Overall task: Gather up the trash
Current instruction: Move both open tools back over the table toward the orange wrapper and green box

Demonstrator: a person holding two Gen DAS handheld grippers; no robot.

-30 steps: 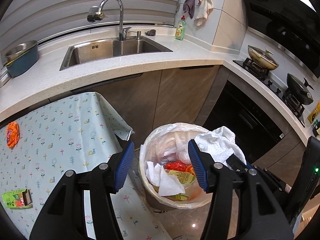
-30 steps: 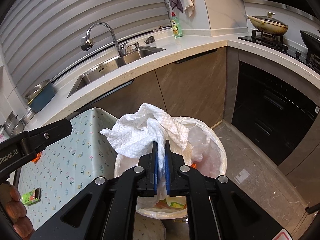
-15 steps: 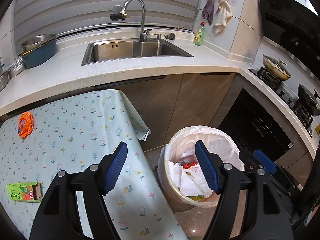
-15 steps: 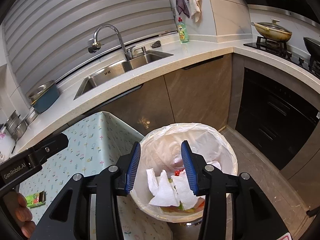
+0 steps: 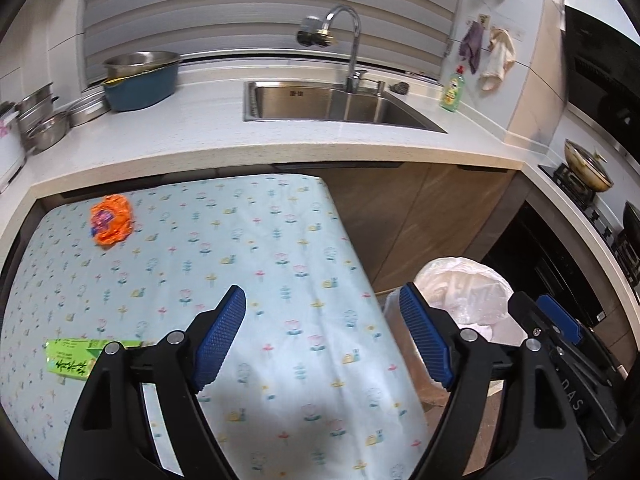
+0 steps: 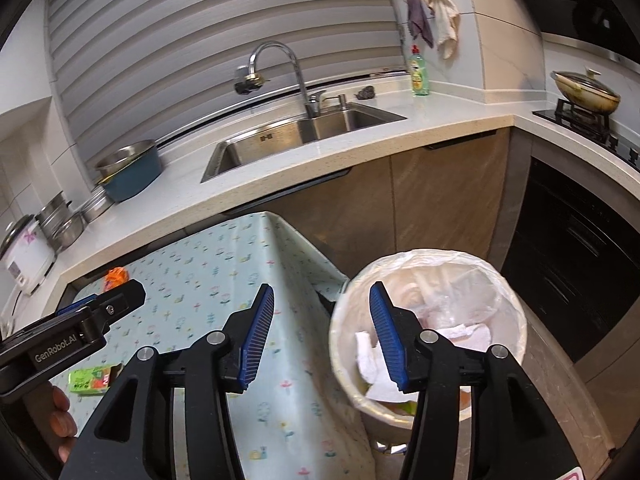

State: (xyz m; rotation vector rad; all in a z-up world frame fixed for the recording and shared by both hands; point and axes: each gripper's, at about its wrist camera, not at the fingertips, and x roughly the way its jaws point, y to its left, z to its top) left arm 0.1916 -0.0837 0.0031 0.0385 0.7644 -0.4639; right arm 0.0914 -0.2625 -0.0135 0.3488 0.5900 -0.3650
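My left gripper (image 5: 324, 340) hangs over the flowered tablecloth (image 5: 240, 264), its jaws opening with nothing between them. An orange crumpled wrapper (image 5: 111, 220) lies at the far left of the table. A green carton (image 5: 72, 358) lies near the left finger. My right gripper (image 6: 322, 334) is over the gap between table and bin, jaws opening and empty. The lined trash bin (image 6: 428, 336) on the floor holds white paper towels (image 6: 372, 360) and other scraps. The same bin (image 5: 464, 292) shows at the right of the left wrist view.
A white counter (image 5: 200, 140) curves behind the table, with a steel sink (image 5: 340, 100), a tap, a blue basin (image 5: 140, 80) and steel pots. A green soap bottle (image 6: 419, 72) stands near the corner. A stove with pans (image 6: 586, 90) is to the right. A hand (image 6: 60, 416) holds the left gripper.
The right gripper let go of the white paper towel, which now lies in the bin, and opened. Both grippers swung left from the bin toward the table; the left one widened.
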